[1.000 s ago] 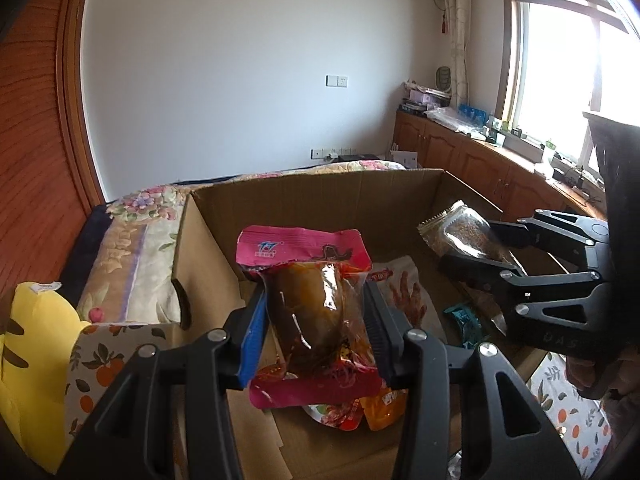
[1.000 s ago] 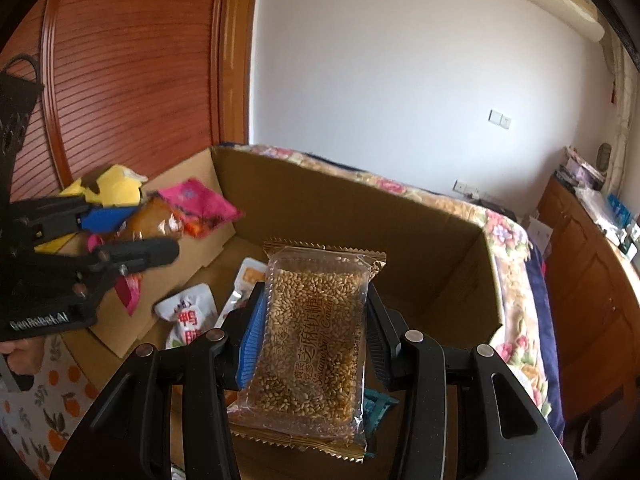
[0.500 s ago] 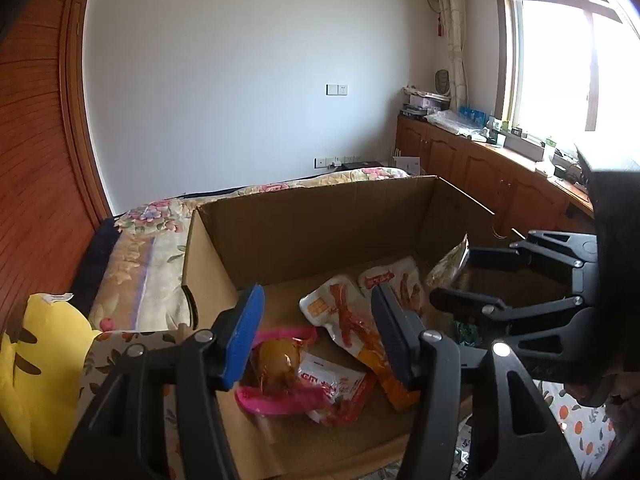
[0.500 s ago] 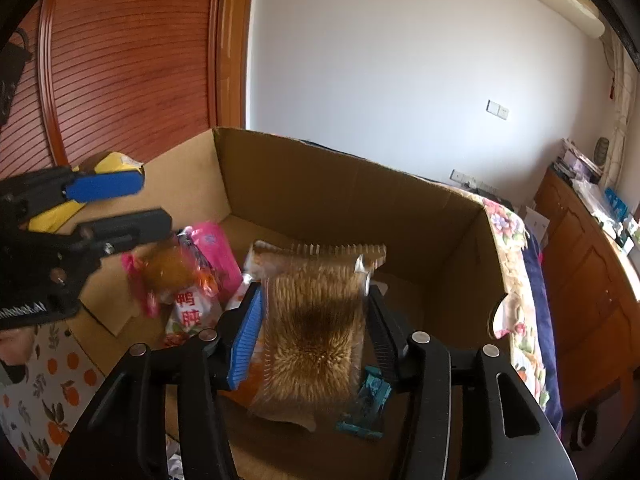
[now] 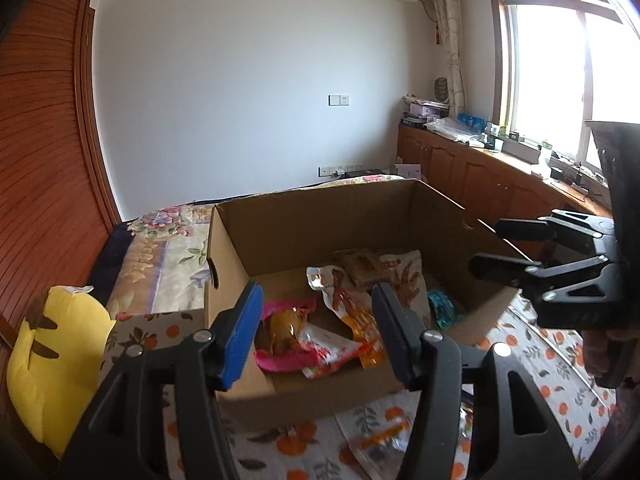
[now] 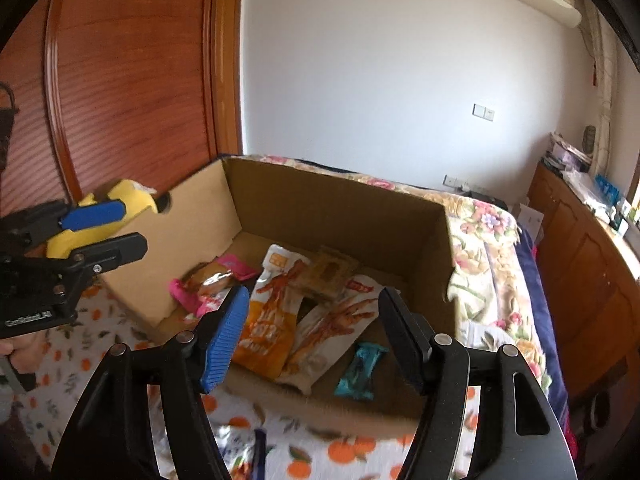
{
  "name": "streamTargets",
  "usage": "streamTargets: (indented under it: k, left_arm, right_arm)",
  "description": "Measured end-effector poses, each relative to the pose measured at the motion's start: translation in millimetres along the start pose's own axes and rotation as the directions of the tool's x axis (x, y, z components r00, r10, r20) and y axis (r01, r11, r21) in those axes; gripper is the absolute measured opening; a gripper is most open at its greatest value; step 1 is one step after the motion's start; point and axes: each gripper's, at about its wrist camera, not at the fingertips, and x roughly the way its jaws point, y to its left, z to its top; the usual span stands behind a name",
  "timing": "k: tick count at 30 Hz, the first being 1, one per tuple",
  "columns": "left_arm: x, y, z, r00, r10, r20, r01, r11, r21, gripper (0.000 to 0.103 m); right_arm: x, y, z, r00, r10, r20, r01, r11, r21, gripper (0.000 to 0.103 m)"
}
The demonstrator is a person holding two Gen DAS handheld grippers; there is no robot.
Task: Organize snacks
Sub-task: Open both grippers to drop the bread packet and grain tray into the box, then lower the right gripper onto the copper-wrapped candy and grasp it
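An open cardboard box point(image 5: 320, 232) point(image 6: 340, 216) holds several snack packets. A pink packet with a brown snack point(image 5: 286, 328) point(image 6: 208, 280) lies at its near left. A clear grain packet point(image 5: 362, 266) point(image 6: 328, 274) rests on orange-and-white packets point(image 6: 272, 320) in the middle. A teal bar point(image 6: 360, 368) lies at the right. My left gripper point(image 5: 316, 300) point(image 6: 134, 227) hangs open in front of the box, nothing between its fingers. My right gripper point(image 6: 313, 300) point(image 5: 486, 245) is over the box's near edge, jaws opening and empty.
The box stands on an orange-print cloth point(image 5: 540, 352). A loose packet point(image 5: 380, 440) lies on the cloth in front of the box. A yellow plush point(image 5: 52, 352) sits at the left. A floral bed cover point(image 6: 488, 232) lies behind, wooden cabinets point(image 5: 460, 168) at the right.
Both packets left the jaws and now lie in the box. Both grippers opened and drew back from the box, so more of it shows.
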Motion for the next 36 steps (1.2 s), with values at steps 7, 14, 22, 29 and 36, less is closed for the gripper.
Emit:
streamTargets:
  k: [7,14,22,29,36]
  left_arm:
    - [-28,-11,-22,1.000,-0.008,-0.006,0.008,1.000,-0.003,0.058]
    - [-40,-20,-65,0.998,-0.014,-0.065,0.012,0.999,-0.038,0.058]
    - [-40,-27,-107,0.989,-0.011,-0.146,0.002,0.998,-0.066,0.058]
    - [-37,-36,-135,0.981,-0.020,-0.194,0.003,0.996,-0.090,0.058]
    - [-32,-53,-149,0.970,-0.041,-0.239,0.024,0.997,-0.075,0.058]
  right_arm:
    - [-43,2,-29,1.000,-0.006,-0.006,0.006,1.000,0.015,0.069]
    - [-65,-5,-75,0.999,-0.012,-0.038,0.015,0.997,0.080,0.068]
    - [-56,-12,-119,0.993,0.019,-0.120,-0.001,0.989,0.146,0.066]
    - [-32,-5,-142,0.980,0.056,-0.190,-0.027,0.988,0.152,0.056]
    - [-18,-3,-152,0.974,0.064,-0.219,-0.029,0.987,0.158,0.046]
